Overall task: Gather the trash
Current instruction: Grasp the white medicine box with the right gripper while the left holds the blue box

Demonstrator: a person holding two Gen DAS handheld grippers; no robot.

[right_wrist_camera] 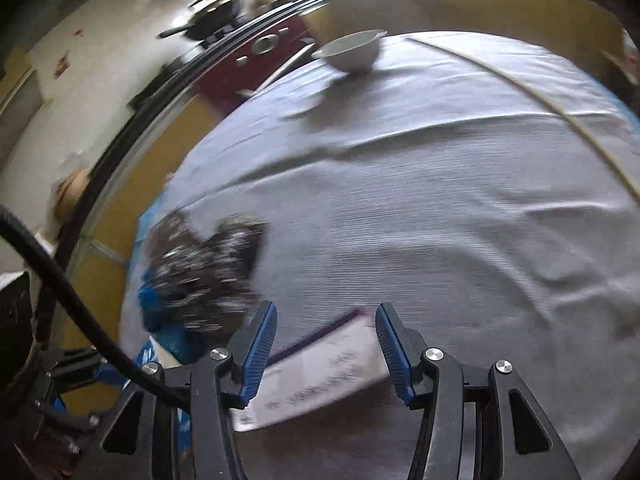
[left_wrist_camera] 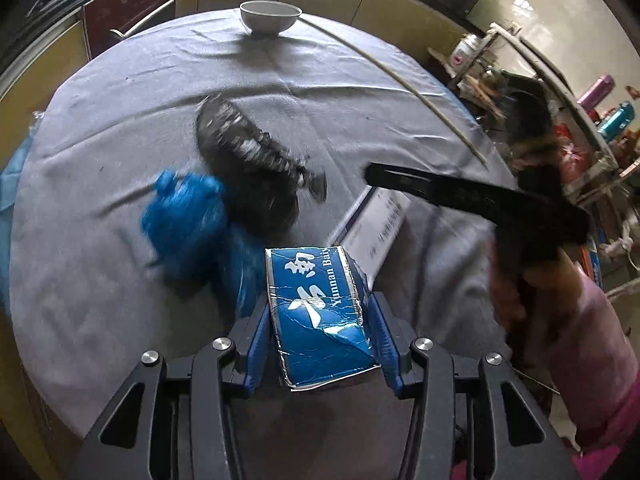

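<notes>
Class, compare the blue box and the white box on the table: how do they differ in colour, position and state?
1. The blue box is shiny blue with white lettering; the white box is white with a purple edge and small print.
2. The blue box is clamped in the left gripper; the white box lies between the right gripper's open jaws, ungripped.
3. The blue box looks torn and creased; the white box looks intact.

Both are small cardboard cartons.

The left claw (left_wrist_camera: 320, 316) clamps a blue carton (left_wrist_camera: 320, 312) above the grey tablecloth (left_wrist_camera: 120, 120).
</notes>
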